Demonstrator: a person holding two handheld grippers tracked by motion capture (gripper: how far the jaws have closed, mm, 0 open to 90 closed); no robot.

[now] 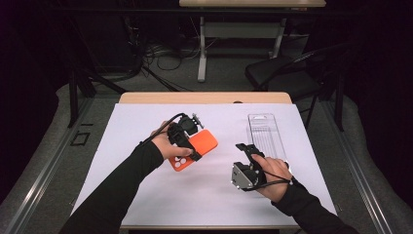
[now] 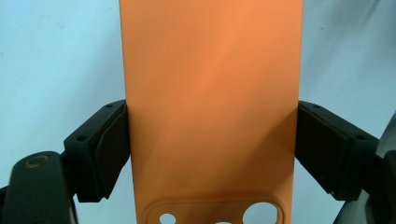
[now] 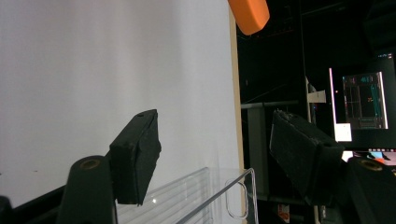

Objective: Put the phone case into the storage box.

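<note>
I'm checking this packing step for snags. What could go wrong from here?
The left gripper clamps the orange phone case only by its smooth edges near the camera cutout; it may slip or twist. The right gripper has clear plastic packaging between open jaws; the thin plastic could slide or buckle.

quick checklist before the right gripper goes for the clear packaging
1. Left gripper pads on both long edges of the orange phone case: ok.
2. Case lifted off the white mat: cannot tell.
3. Right gripper jaws apart, nothing between them: ok.
4. Right gripper lined up on the near end of the clear plastic package: cannot tell.
5. Package flat on the mat, apart from the case: ok.
</note>
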